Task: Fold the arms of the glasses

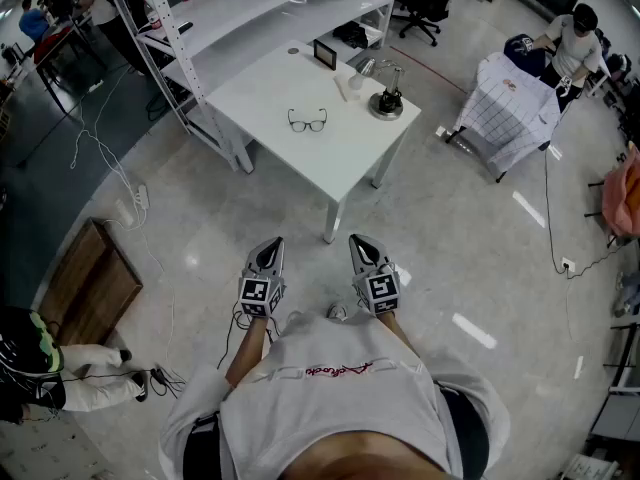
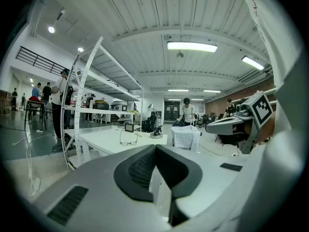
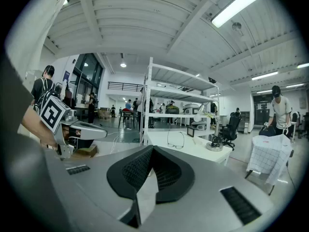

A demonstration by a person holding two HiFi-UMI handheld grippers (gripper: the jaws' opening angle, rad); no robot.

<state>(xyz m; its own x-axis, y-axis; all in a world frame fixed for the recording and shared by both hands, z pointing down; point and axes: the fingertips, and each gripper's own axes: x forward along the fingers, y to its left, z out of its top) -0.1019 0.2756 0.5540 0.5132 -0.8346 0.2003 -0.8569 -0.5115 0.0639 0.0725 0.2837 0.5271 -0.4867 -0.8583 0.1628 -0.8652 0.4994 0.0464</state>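
The dark ribbed fingers (image 2: 137,170) of the grey left gripper (image 1: 268,249) are pressing together with nothing between them, and the fingers (image 3: 130,170) of the grey right gripper (image 1: 363,245) are likewise closing on nothing. Both grippers are hovering side by side over the pale floor, well apart from the white rectangular counter (image 1: 330,163). The black-framed glasses (image 1: 307,121) are lying near the counter's middle, arms unfolded. Beyond them a dark round-based stand (image 1: 387,103) and a small black upright frame (image 1: 325,55) are standing, with white metal shelving (image 1: 250,8) rising behind.
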